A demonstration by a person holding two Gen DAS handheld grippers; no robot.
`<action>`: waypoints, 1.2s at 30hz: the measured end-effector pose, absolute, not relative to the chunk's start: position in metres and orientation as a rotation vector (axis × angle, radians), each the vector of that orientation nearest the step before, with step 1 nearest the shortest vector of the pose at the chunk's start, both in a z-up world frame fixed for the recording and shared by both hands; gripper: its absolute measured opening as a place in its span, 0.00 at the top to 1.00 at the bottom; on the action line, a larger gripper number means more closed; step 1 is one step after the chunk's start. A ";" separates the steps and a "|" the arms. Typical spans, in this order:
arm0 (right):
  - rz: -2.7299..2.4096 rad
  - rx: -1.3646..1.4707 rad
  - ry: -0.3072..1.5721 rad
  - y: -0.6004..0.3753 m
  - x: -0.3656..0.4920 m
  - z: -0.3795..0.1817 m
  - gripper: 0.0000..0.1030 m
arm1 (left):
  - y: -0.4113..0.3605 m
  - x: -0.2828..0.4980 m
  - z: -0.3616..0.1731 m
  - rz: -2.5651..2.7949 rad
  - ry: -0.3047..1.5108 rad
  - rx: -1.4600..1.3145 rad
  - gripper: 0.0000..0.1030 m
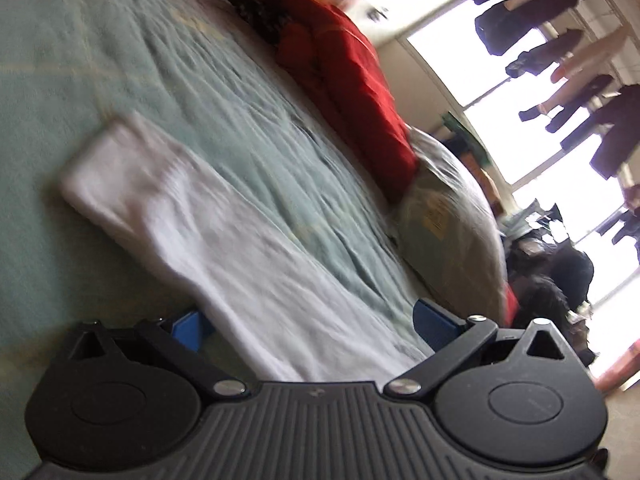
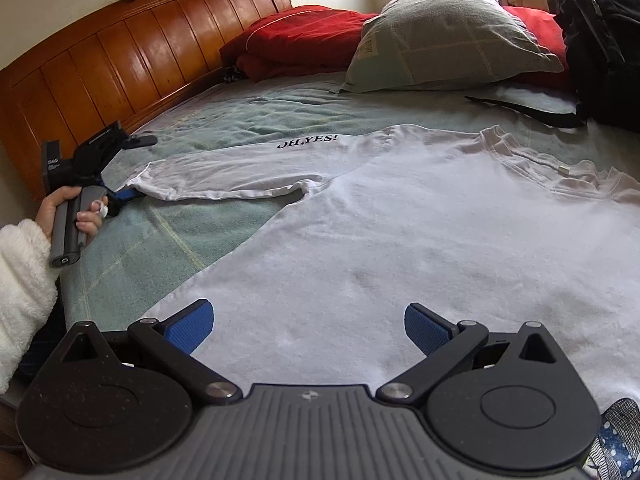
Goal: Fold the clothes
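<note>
A white T-shirt (image 2: 400, 216) is spread flat on the bed (image 2: 168, 236), filling the centre and right of the right wrist view, its collar toward the upper right and one sleeve (image 2: 224, 172) stretched toward the left edge; black lettering is seen along that sleeve's upper edge. The first fold appears to be in hand, judged from the shirt lying fully open; no part is seen turned over yet.

The left gripper (image 2: 130, 194), at the left of the right wrist view, is held by a hand (image 2: 74, 216) at the sleeve cuff; in its own view its blue pads (image 1: 188, 330) stand apart with the sleeve running between them, not clamped. The right gripper (image 2: 308, 326) hovers at the lower centre over the hem, its jaws wide apart, nothing held.

The next move is judged to call for the left jaws to be closed on the cuff and the sleeve carried inward across the body; the right could pin or lift the hem.

No containers are seen; a pillow (image 2: 448, 40), a red blanket (image 2: 296, 40) and a black backpack (image 2: 600, 40) are ranged along the upper frame.
</note>
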State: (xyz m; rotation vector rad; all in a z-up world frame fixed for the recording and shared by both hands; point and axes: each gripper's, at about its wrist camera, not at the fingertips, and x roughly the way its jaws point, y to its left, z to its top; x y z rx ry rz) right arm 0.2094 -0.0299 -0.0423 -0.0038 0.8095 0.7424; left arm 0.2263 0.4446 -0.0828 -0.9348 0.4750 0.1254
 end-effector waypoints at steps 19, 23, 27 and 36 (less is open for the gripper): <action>0.733 0.027 0.811 -0.036 0.214 -0.045 0.00 | 0.435 0.260 -0.084 0.291 0.368 -0.807 0.01; 0.751 0.005 0.795 -0.035 0.211 -0.041 0.00 | 0.426 0.260 -0.068 0.247 0.351 -0.787 0.01; 0.744 0.010 0.802 -0.037 0.211 -0.040 0.00 | 0.417 0.258 -0.048 0.211 0.342 -0.762 0.01; 0.740 -0.021 0.849 -0.048 0.204 -0.036 0.00 | 0.389 0.270 -0.011 0.157 0.358 -0.720 0.01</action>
